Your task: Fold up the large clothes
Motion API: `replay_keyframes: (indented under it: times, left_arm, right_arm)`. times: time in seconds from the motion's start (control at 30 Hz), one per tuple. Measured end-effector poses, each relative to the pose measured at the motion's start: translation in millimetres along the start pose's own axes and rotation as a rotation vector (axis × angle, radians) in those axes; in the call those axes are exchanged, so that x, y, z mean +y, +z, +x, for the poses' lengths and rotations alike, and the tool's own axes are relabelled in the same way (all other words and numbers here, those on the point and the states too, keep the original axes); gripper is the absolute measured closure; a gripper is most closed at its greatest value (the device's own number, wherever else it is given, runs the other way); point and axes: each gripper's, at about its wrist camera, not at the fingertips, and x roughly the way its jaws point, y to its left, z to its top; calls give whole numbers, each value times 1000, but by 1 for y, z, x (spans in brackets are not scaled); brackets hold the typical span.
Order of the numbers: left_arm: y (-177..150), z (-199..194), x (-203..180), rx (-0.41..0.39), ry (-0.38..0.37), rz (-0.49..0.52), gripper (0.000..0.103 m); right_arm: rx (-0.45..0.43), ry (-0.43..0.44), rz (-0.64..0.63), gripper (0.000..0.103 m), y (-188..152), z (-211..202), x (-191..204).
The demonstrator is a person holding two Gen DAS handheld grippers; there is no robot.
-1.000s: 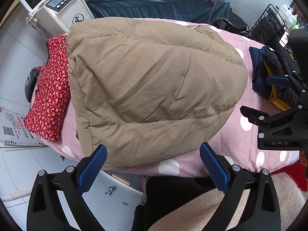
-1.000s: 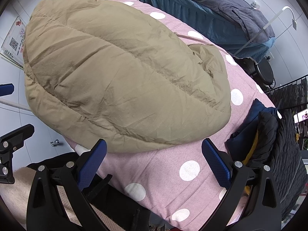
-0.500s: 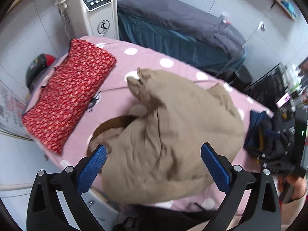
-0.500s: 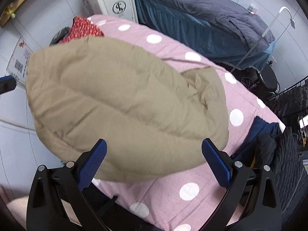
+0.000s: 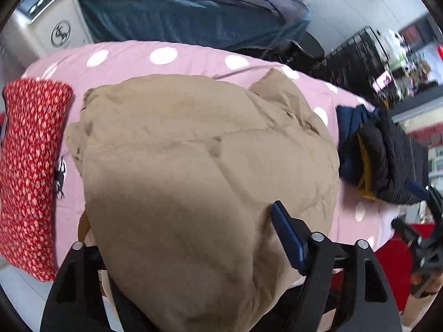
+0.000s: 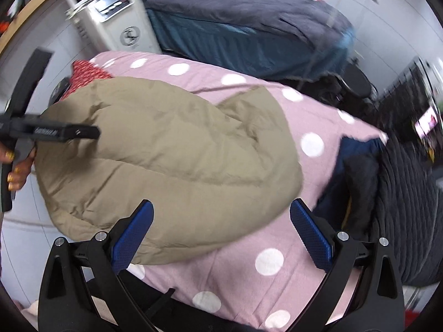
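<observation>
Tan puffer jacket (image 5: 199,171) lies bunched on the pink polka-dot bedspread (image 5: 133,58), its near end lifted off the near edge of the bed and filling the left wrist view from centre to 6 o'clock. Half a second earlier it lay as a loose heap farther from this camera; it now bulges up between the fingers. The left gripper (image 5: 193,249) has fabric mounded between its jaws: the right blue pad (image 5: 286,231) presses into the cloth at 4 o'clock, while the left pad is buried under the jacket, so whether the jaws are clamped on it cannot be told. A second ago the same jaws stood wide and empty in front of the flat garment.

In the right wrist view the jacket (image 6: 166,166) sits at centre. The right gripper (image 6: 221,238) is spread wide, with its left pad (image 6: 133,238) at the jacket's near hem and its right pad (image 6: 311,238) over bare bedspread (image 6: 243,262), holding nothing, as before.

A red floral cloth (image 5: 27,171) lies at 9 o'clock and a dark clothes pile (image 5: 382,155) at 3 o'clock, both unmoved. A white machine (image 6: 116,19) stands at 11 o'clock.
</observation>
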Motion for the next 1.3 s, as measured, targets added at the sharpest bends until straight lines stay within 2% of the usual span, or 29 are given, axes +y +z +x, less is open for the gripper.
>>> replay_keyframes:
  times: [0.03,0.1,0.2,0.27,0.33,0.43,0.53,0.63,0.73,0.83,0.93,1.0,1.13,1.2,1.23,1.3]
  left_arm:
    - [-1,0,-8,-1,13,26,38]
    - [-11,-3,-26,-26,-37,46,39]
    - [-27,1,-57,-16,-77,94,39]
    - [-48,7,-87,18,-102,173,39]
    - [-67,20,-113,85,-170,234,39]
    - [-91,49,-146,195,-214,328,39]
    - [-106,87,-169,330,-308,351,39]
    - [-127,104,-191,374,-307,411,38]
    - [-147,111,-210,390,-280,488,32]
    - [-144,103,-198,366,-305,439,31]
    - [-138,82,-172,318,-363,323,29]
    - [-139,62,-151,287,-410,253,27]
    - [-149,16,-94,211,-542,117,22]
    - [-153,0,-70,170,-580,67,13]
    - [-156,-9,-50,128,-577,28,11]
    - [-159,-16,-7,70,-516,-70,9]
  right_arm:
    - [8,-3,34,6,-4,2,-10]
    - [18,-10,115,6,-13,2,-34]
    - [18,-22,176,6,-16,2,-55]
    - [7,-28,193,6,-15,-1,-62]
    - [-18,-27,185,6,-9,-8,-64]
    - [-58,-8,138,6,5,-16,-54]
    - [-71,43,55,6,25,-13,-35]
    - [-62,121,-43,6,49,3,-2]
    - [-4,241,-150,6,72,30,43]
    - [64,283,-261,6,88,71,90]
    - [122,212,-375,6,89,120,126]
    - [197,160,-433,6,79,155,142]
    - [264,228,-389,6,52,190,135]
    - [303,239,-357,6,35,202,124]
    - [310,239,-353,6,28,204,120]
    - [316,233,-356,6,14,205,110]
